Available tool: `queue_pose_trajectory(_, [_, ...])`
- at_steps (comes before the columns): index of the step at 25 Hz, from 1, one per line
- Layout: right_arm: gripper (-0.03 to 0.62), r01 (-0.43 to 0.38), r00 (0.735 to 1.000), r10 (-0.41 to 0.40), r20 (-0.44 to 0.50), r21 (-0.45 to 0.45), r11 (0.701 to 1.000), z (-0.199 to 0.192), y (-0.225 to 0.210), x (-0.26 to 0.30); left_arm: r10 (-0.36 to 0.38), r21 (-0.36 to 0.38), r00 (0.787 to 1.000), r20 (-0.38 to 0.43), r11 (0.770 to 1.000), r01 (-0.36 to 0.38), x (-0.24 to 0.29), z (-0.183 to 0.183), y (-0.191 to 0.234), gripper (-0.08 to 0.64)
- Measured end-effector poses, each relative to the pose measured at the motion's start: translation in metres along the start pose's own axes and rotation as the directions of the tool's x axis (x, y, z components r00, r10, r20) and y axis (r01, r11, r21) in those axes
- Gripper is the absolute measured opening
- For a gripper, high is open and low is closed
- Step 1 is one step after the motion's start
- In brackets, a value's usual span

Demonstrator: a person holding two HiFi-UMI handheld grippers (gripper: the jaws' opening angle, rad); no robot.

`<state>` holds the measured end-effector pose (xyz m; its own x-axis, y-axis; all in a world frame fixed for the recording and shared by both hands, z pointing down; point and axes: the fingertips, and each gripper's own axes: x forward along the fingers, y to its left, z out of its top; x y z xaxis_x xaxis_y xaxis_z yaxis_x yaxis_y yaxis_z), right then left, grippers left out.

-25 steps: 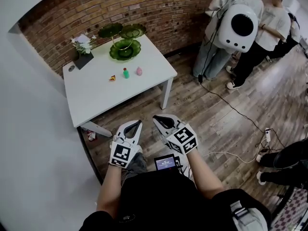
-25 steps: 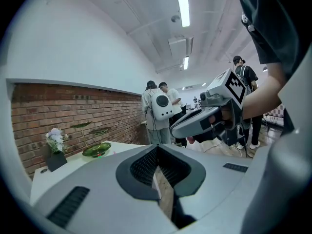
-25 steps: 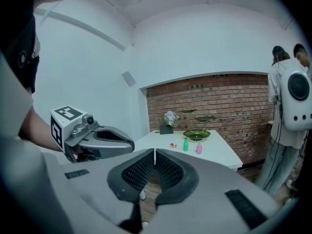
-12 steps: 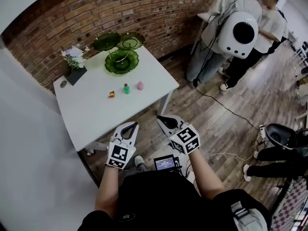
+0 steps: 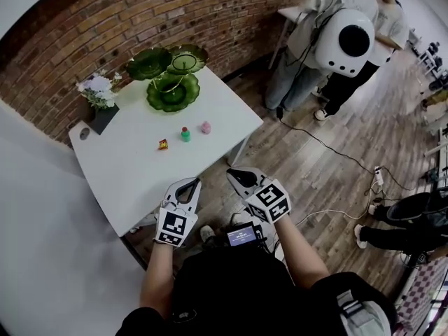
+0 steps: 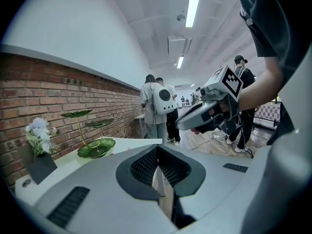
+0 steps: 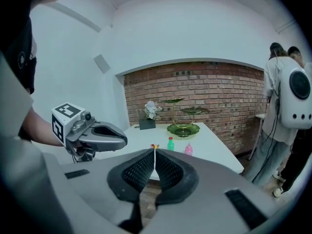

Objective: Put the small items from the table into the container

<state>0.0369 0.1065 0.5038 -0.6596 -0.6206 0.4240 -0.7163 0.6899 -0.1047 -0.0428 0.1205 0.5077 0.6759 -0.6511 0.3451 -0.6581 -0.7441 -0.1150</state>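
On the left gripper [image 6: 157,152], jaws shut tight, with nothing between them. Same on the right gripper [image 7: 154,153]: jaws pressed together, holding nothing. Both held up side by side in the person's hands, at the near edge of the white tabletop [image 5: 133,170], and pointing toward it and a bit down.

Farther out, in the middle of the tabletop, three small items in a row, a little apart from each other: a small orange and yellow thing [image 5: 162,144] on the left, a little green bottle [image 5: 185,134] in the middle, a little pink bottle [image 5: 206,127] on the right. All three well away from both grippers.

Behind them, at the far side by the brick wall [image 5: 84,40], a green dish stand [image 5: 172,89] with one big dish down low and two smaller dishes up high. Left of it, a dark pot of pale flowers [image 5: 98,93], and a small round thing [image 5: 85,133] near that corner.

On the wooden floor [image 5: 315,166] to the right, a thin cable [image 5: 329,149]. Farther back, people standing, one with a round white backpack [image 5: 344,39].
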Motion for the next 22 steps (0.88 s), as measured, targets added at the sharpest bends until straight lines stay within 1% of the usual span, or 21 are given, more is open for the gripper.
queue_pose_trajectory(4, [0.017, -0.008, 1.0, 0.008, -0.005, 0.007, 1.0, 0.005, -0.011, 0.013, -0.01, -0.013, 1.0, -0.008, 1.0, 0.01, 0.013, -0.002, 0.009, 0.011])
queue_pose_trajectory(7, [0.017, -0.032, 0.999, 0.032, -0.008, 0.007, 0.999, 0.007, -0.02, 0.027, 0.002, -0.021, 1.0, -0.02, 1.0, -0.003, 0.025, -0.003, 0.019, 0.011])
queue_pose_trajectory(12, [0.017, -0.084, 0.996, 0.084, -0.016, -0.015, 0.996, 0.018, -0.045, 0.055, 0.04, -0.041, 0.998, -0.045, 0.998, -0.042, 0.049, -0.001, 0.039, 0.011])
queue_pose_trajectory(17, [0.017, -0.153, 0.988, 0.152, -0.015, -0.066, 0.986, 0.041, -0.07, 0.083, 0.091, -0.043, 0.994, -0.055, 0.995, -0.093, 0.077, 0.013, 0.067, 0.011])
queue_pose_trajectory(20, [0.017, -0.18, 0.984, 0.18, -0.016, -0.092, 0.979, 0.051, -0.086, 0.096, 0.118, -0.047, 0.991, -0.055, 0.992, -0.121, 0.093, 0.022, 0.082, 0.011])
queue_pose_trajectory(22, [0.017, -0.193, 0.981, 0.194, -0.006, -0.094, 0.977, 0.058, -0.097, 0.104, 0.135, -0.048, 0.989, -0.06, 0.989, -0.138, 0.102, 0.028, 0.091, 0.011])
